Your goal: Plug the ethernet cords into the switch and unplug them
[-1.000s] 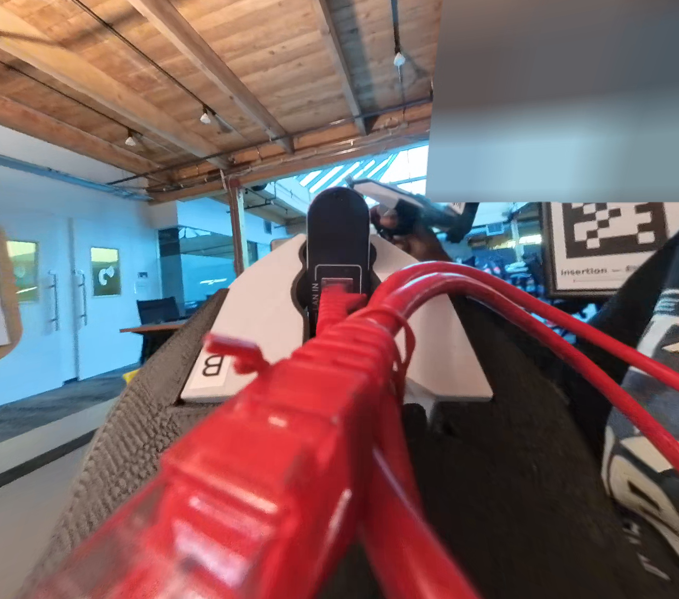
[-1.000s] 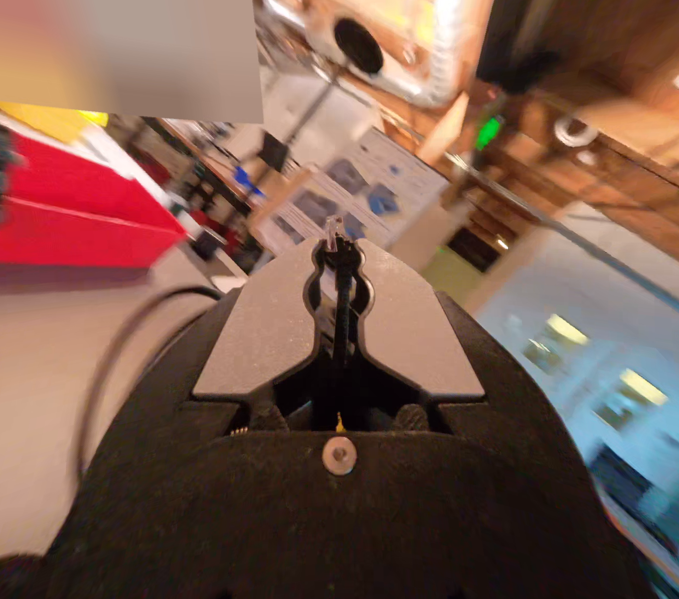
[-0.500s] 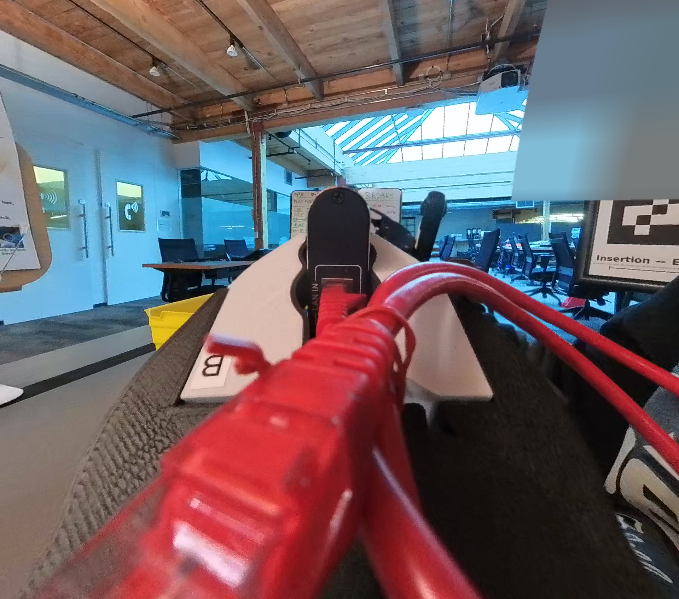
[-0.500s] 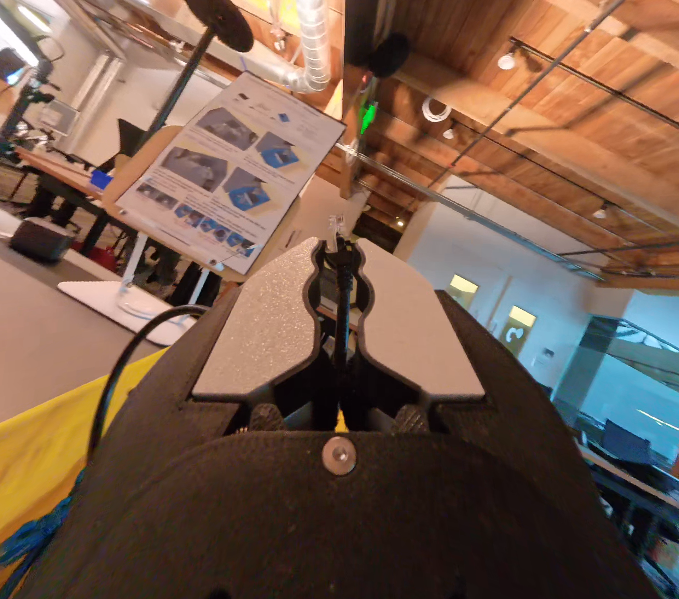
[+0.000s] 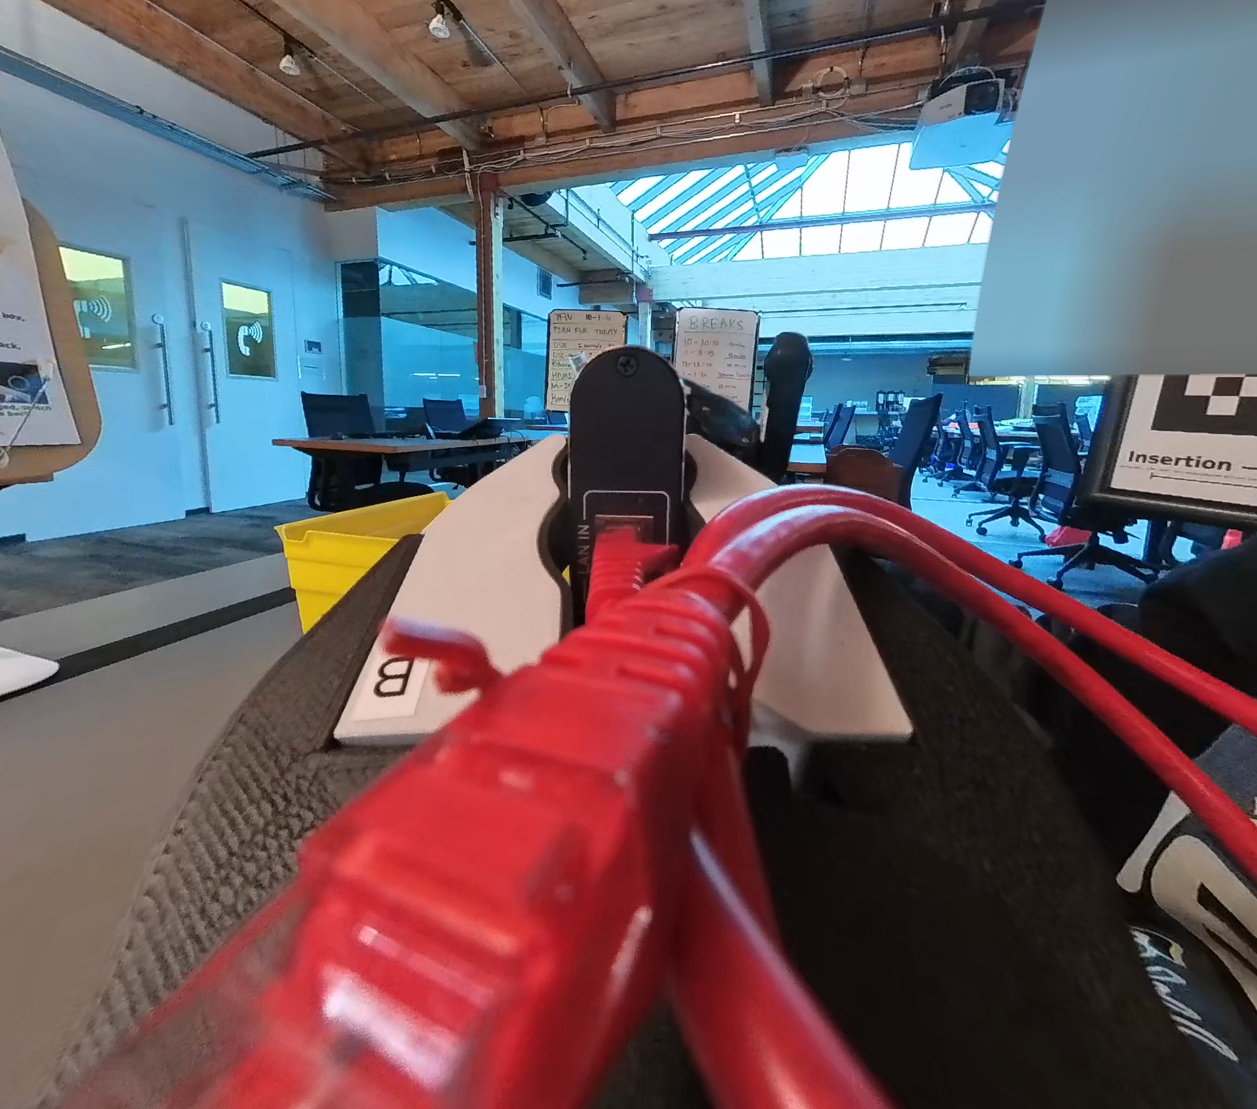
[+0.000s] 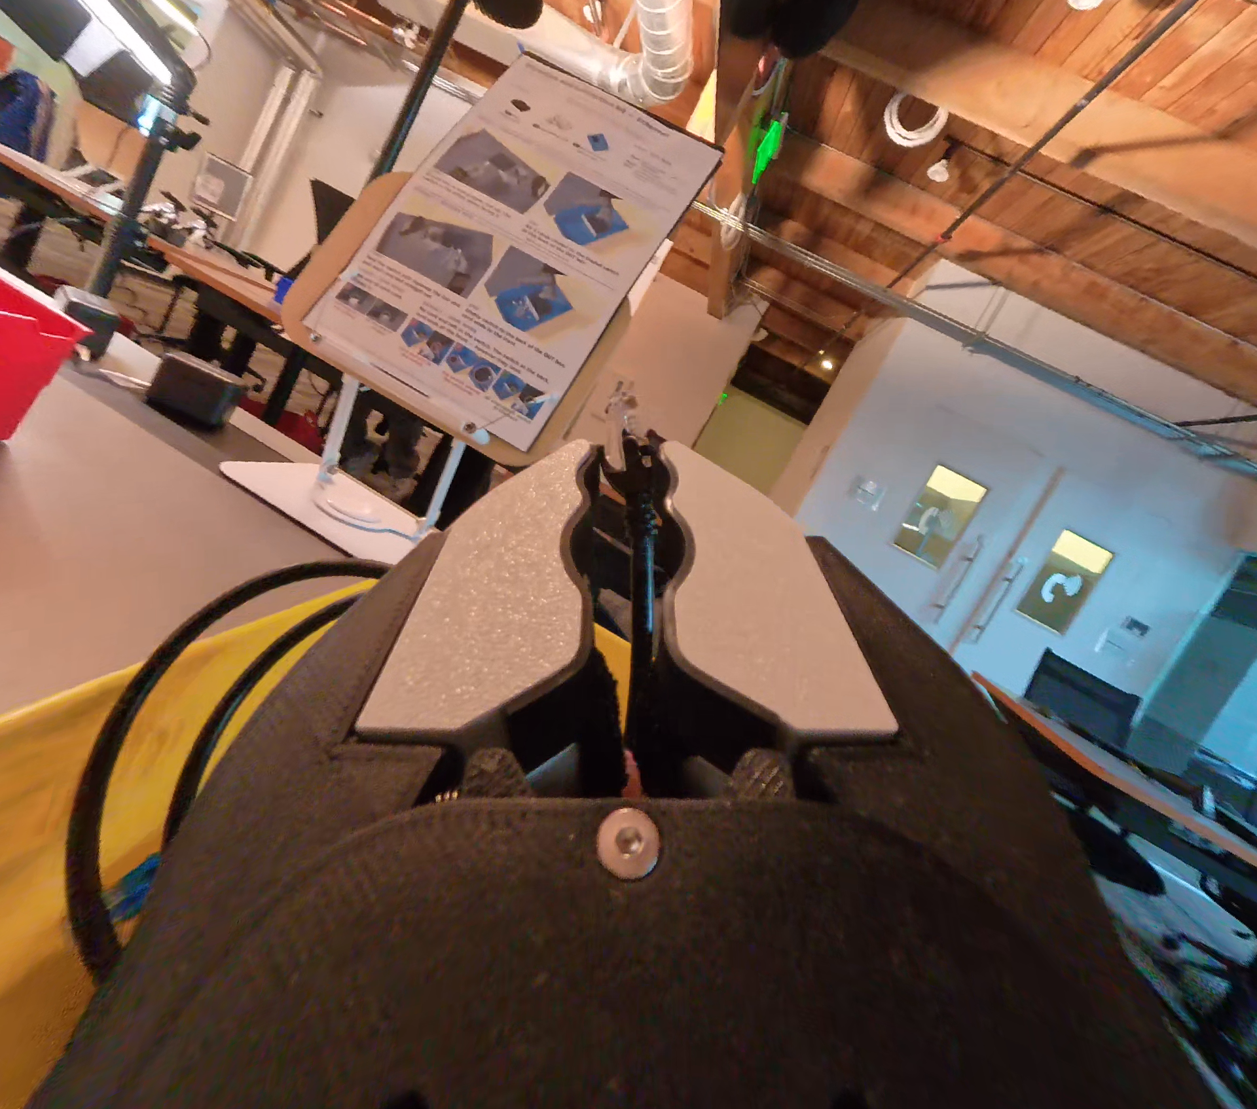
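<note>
Switch (image 5: 626,450), small, black, light, rigid: clamped in left gripper (image 5: 626,505); red cord (image 5: 615,559) plugged into it.
Black cord (image 6: 643,559), limp, plug (image 6: 617,416) brittle-clipped: pinched behind the plug by right gripper (image 6: 629,457), apparently apart from switch; hold there.

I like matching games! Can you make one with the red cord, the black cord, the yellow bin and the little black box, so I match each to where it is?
1. red cord
2. black cord
3. yellow bin
4. switch

a. on the table
b. held in left gripper
c. plugged into the black box
d. pinched in right gripper

Pairs: 1-c, 2-d, 3-a, 4-b
</note>
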`<state>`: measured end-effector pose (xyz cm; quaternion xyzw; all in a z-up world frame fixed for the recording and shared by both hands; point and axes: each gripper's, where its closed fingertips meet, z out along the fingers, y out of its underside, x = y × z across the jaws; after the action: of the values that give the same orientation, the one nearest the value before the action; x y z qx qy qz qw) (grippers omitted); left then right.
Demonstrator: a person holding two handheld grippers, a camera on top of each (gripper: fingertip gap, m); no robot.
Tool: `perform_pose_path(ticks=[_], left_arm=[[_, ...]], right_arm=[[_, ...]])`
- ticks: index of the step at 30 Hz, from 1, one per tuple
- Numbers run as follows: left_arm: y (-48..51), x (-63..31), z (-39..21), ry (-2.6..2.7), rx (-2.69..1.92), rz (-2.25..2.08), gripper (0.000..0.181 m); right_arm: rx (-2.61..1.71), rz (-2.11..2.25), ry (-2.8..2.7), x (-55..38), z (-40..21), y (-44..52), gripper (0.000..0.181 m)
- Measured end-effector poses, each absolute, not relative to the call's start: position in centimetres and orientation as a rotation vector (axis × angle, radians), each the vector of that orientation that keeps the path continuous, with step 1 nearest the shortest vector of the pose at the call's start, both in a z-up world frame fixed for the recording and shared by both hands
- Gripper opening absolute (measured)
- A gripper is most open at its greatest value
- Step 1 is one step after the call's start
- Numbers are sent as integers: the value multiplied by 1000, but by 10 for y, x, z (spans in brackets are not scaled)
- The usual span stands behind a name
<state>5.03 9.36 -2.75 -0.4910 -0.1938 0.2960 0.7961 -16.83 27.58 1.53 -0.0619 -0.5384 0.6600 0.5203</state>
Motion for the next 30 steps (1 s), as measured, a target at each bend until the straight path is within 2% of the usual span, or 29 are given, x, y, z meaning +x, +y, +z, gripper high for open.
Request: perform_pose_path(ticks=[6,10,15,23,25,30], left_arm=[[93,51,-27,-415,-1051,634,27],[94,51,-27,-413,-1053,638,27],[95,48,-31,-434,-1074,631,26],[98,43,-37,-462,-1112,614,27],[99,42,-39,-469,-1126,605,26],[103,36,-50,-510,-1193,589,26]], right_arm=[[-4,1601,-1250,-153,19,266,15],[41,1592,-1390,-158,1,253,15],[-39,1571,-1528,-170,-17,248,33],[-101,1413,-1753,-182,-49,237,34],[-140,1524,-1773,-176,-44,232,43],[-268,2147,-1655,-136,11,233,47]])
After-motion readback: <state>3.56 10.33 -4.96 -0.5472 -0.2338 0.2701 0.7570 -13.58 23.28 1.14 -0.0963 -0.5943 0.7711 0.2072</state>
